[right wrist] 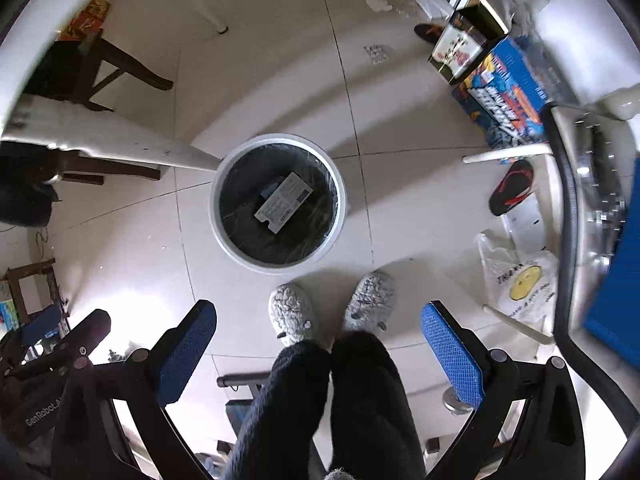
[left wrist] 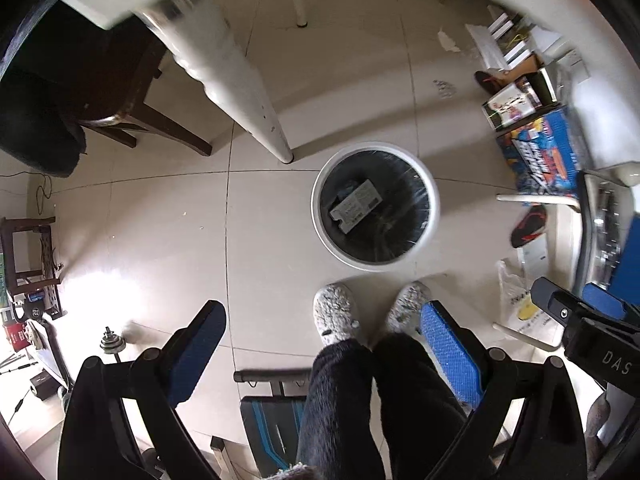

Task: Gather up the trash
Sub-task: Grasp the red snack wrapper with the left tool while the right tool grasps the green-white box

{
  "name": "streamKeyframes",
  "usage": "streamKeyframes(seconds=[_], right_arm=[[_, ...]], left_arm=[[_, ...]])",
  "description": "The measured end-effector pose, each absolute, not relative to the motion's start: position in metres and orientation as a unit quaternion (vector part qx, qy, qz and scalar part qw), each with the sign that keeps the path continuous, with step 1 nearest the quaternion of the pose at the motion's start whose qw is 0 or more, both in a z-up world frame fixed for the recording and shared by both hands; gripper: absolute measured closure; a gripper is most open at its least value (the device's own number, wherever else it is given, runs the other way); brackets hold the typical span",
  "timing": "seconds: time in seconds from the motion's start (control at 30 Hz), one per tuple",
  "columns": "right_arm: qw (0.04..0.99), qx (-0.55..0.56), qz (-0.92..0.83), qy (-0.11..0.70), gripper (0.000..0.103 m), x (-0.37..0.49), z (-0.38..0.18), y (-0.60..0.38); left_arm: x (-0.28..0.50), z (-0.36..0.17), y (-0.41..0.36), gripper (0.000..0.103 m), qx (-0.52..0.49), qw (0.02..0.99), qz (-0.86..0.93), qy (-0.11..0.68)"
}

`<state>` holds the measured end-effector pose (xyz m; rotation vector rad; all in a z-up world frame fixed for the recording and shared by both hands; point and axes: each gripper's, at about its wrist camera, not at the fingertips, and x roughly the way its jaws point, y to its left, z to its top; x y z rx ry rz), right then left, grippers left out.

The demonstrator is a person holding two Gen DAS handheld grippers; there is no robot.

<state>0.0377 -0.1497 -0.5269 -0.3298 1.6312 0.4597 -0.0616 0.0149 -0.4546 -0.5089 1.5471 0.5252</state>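
A white round trash bin [left wrist: 430, 222] with a dark liner stands on the tiled floor; it also shows in the right wrist view [right wrist: 224, 236]. A flat grey-white carton [left wrist: 355, 207] lies inside it, seen too in the right wrist view [right wrist: 284, 203]. My left gripper [left wrist: 322, 332] is open and empty, held high above the floor in front of the bin. My right gripper [right wrist: 319, 332] is open and empty too, at a similar height. The right gripper shows at the right edge of the left wrist view [left wrist: 576, 312]. The left gripper shows at the left edge of the right wrist view [right wrist: 64, 344].
The person's grey slippers [left wrist: 336, 316] stand just before the bin. A white table leg [left wrist: 256, 92] and a dark wooden chair [left wrist: 120, 92] are at the left. Boxes [left wrist: 540, 152], sandals [left wrist: 528, 226] and a white plastic bag [right wrist: 520, 280] lie at the right.
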Motion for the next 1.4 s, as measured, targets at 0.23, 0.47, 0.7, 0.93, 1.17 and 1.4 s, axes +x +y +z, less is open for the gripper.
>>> streamKeyframes(seconds=[0.23, 0.47, 0.7, 0.93, 1.17, 1.4], right_arm=[[0.665, -0.123, 0.204, 0.708, 0.0, 0.028, -0.422, -0.16], [0.69, -0.074, 0.218, 0.686, 0.0, 0.037, -0.314, -0.155], [0.734, -0.035, 0.192, 0.65, 0.0, 0.113, -0.238, -0.158], [0.754, -0.033, 0.192, 0.628, 0.0, 0.241, -0.214, -0.138], [0.727, -0.088, 0.226, 0.643, 0.0, 0.359, -0.249, -0.047], [0.681, -0.165, 0.244, 0.67, 0.0, 0.408, -0.31, 0.03]], left_arm=[[-0.074, -0.359, 0.017, 0.003, -0.224, 0.676, 0.227, 0.664], [-0.049, -0.274, 0.035, 0.003, -0.207, 0.723, 0.239, 0.615], [0.036, -0.219, 0.056, 0.003, -0.196, 0.76, 0.243, 0.57], [0.124, -0.215, 0.089, 0.003, -0.2, 0.752, 0.284, 0.561], [0.191, -0.254, 0.148, 0.003, -0.254, 0.692, 0.334, 0.588], [0.241, -0.291, 0.185, 0.004, -0.322, 0.666, 0.326, 0.588]])
